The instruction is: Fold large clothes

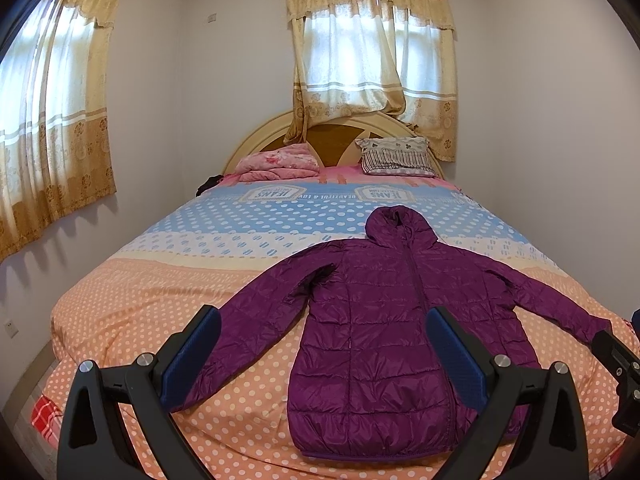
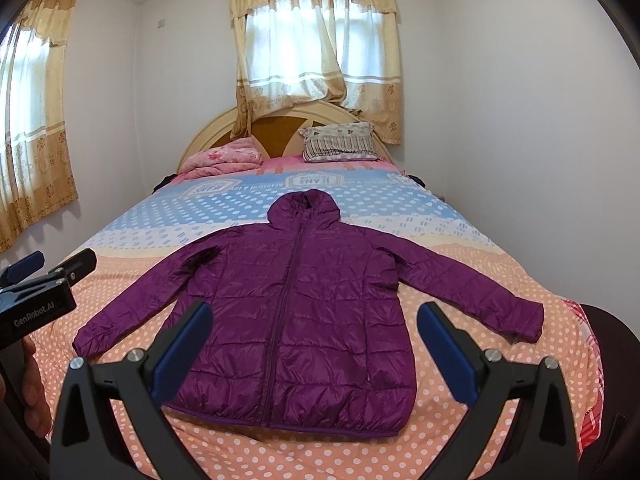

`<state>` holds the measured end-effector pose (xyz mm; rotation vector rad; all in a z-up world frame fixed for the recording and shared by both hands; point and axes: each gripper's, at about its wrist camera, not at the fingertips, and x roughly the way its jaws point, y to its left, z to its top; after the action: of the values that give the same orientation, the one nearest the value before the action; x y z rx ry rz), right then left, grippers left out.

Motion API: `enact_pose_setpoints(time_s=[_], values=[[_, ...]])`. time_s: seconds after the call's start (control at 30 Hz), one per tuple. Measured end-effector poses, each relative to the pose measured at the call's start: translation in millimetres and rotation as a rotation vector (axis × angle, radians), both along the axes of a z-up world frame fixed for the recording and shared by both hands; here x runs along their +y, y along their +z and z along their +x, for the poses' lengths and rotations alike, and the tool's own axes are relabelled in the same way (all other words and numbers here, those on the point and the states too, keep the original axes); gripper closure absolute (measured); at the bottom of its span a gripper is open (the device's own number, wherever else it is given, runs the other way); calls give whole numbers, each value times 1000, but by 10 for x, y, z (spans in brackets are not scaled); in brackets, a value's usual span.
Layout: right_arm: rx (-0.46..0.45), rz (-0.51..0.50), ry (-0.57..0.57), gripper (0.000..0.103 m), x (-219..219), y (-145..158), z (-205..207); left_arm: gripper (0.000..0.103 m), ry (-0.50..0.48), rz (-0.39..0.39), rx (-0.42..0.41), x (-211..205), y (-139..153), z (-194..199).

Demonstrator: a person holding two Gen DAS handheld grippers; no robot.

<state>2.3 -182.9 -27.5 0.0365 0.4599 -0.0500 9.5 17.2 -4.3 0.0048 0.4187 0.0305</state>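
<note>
Hovering released, left hand-held gripper [image 1: 324,356] and right hand-held gripper [image 2: 314,350] both empty, over purple hooded puffer jacket [image 2: 296,312] lying flat, sleeves spread, near bed [image 2: 360,456] edge, ready for folding.

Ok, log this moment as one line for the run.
stage: pre-fold | jacket: flat, zipped, sleeves spread on bed | left gripper: open, empty | right gripper: open, empty

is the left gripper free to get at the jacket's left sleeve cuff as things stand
Probably yes. The left gripper is open and empty above the bed, and the jacket lies flat with that sleeve spread out, nothing lying on it.
</note>
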Motion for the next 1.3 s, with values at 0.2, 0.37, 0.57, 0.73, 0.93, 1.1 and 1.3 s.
enact_pose_setpoints(time_s=[0.2,0.37,0.57,0.73,0.93,1.1,1.3], values=[[1,0,0,0,12,5,2,1,0,-1,-1,9,-3,8],[6,1,2,0,20,-5,5,1,0,-1,0,10,-14,7],[8,0,2,0,27,-6,8,1,0,-3,-1,12,-17,7],[10,1,6,0,32,-14,3,1,4,-7,-2,-1,-31,1],[13,2,7,0,36,-20,2,1,4,-10,-3,3,-41,0],[13,2,9,0,33,-35,-2,1,4,-11,-4,9,-41,-2],[23,3,13,0,27,-45,25,1,6,-14,-3,11,-61,3]])
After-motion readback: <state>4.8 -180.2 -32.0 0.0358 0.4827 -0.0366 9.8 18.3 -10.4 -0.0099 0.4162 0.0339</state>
